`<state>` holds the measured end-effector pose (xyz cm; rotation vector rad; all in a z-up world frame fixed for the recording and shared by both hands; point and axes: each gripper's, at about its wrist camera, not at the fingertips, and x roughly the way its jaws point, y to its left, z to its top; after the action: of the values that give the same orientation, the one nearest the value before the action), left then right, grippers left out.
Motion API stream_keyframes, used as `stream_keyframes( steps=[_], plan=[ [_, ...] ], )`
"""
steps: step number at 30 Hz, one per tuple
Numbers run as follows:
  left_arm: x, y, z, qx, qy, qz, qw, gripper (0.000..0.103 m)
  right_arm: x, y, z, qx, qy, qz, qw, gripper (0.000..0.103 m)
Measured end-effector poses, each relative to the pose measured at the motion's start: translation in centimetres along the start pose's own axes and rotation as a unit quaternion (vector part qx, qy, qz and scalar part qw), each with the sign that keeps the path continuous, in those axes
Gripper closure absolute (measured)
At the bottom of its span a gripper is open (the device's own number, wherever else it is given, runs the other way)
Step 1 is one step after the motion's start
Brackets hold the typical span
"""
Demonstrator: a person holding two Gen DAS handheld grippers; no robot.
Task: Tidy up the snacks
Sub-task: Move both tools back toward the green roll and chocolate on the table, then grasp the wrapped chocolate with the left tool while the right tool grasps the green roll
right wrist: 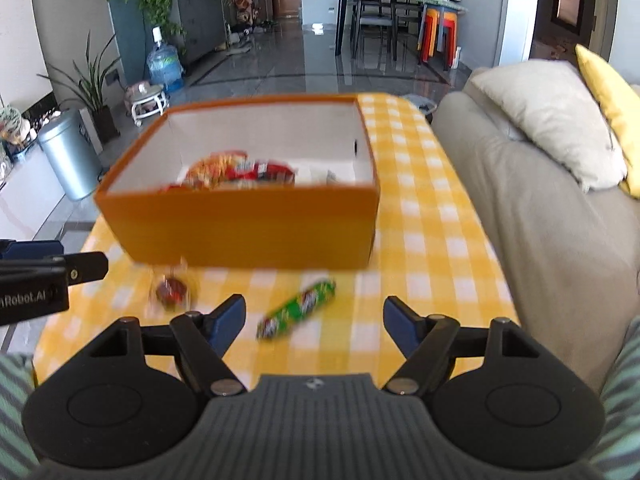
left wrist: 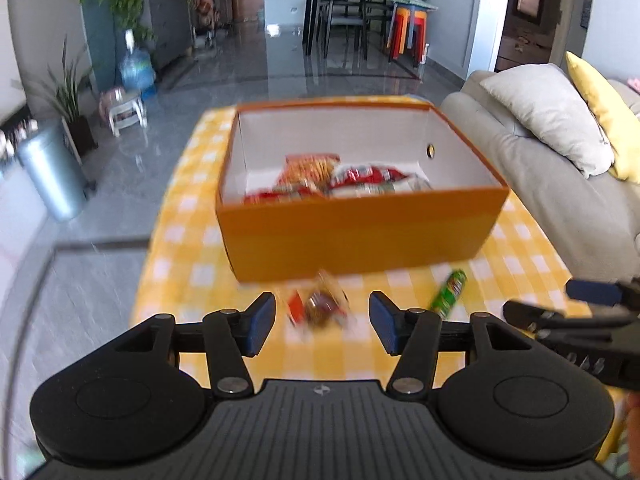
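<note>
An orange box [left wrist: 360, 236] [right wrist: 248, 232] stands on the yellow checked table and holds several red snack packets [left wrist: 344, 180] [right wrist: 240, 172]. A clear-wrapped brown snack [left wrist: 322, 306] [right wrist: 172, 290] lies on the cloth in front of the box. A green candy roll [left wrist: 448, 294] [right wrist: 298, 308] lies to its right. My left gripper [left wrist: 322, 326] is open and empty, just short of the brown snack. My right gripper [right wrist: 314, 322] is open and empty, just short of the green roll.
A beige sofa [right wrist: 540, 208] with white and yellow cushions borders the table's right edge. The table [right wrist: 420, 240] drops off to a grey tiled floor on the left. A metal bin [right wrist: 68, 152], plants and a water bottle stand at far left.
</note>
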<state>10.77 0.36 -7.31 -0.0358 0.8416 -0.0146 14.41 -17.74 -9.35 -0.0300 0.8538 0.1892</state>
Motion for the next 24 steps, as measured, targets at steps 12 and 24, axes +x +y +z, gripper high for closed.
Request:
stream_keyframes(
  steps=[12, 24],
  plan=[
    [2.2, -0.6, -5.0, -0.034, 0.078, -0.024, 0.9961, 0.053, 2.9, -0.4, -5.7, -0.028, 0.080, -0.012, 0.996, 0.033],
    [4.4, -0.4, -4.7, -0.036, 0.049, 0.011, 0.9981, 0.046, 4.9, -0.3, -5.5, 0.006, 0.081, -0.004, 0.997, 0.035]
  ],
)
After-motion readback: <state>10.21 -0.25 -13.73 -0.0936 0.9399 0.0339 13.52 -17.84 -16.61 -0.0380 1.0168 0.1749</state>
